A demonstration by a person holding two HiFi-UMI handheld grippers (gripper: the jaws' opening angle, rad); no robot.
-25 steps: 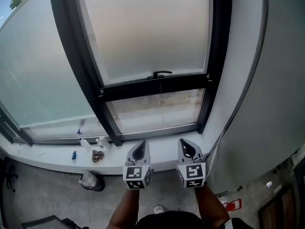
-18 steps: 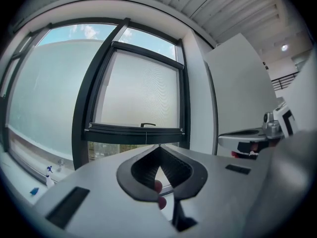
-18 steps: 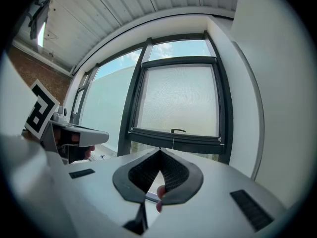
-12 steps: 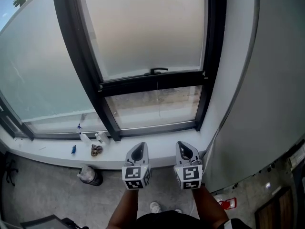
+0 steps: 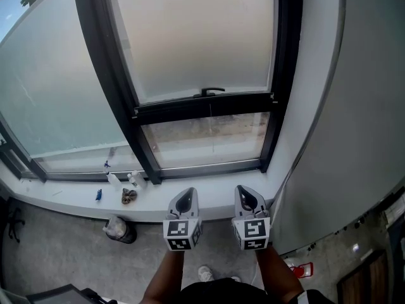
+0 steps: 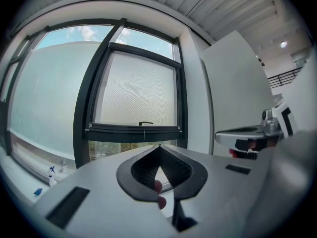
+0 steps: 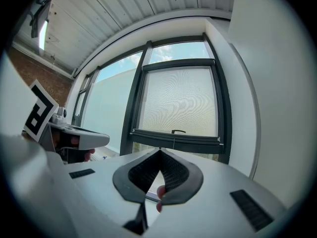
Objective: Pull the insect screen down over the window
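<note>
The insect screen (image 5: 196, 37) hangs part of the way down in the black window frame. Its dark bottom bar (image 5: 205, 106) carries a small handle (image 5: 212, 92), and a clear strip of window (image 5: 205, 138) shows under it. The left gripper (image 5: 186, 191) and the right gripper (image 5: 244, 187) sit side by side, level, over the white sill (image 5: 215, 204), well short of the bar. Both are shut with nothing between the pads. In the left gripper view the left gripper (image 6: 159, 146) points at the handle (image 6: 145, 123); in the right gripper view so does the right gripper (image 7: 159, 149).
A large fixed pane (image 5: 57, 87) fills the left. On the sill stand spray bottles (image 5: 134, 181) and small items (image 5: 98, 195). A dark bin (image 5: 120, 228) sits on the floor below. A white wall (image 5: 354, 138) rises close on the right.
Both grippers have drawn back a little from the sill, still side by side and shut. The screen's bottom bar stays at the same height.
</note>
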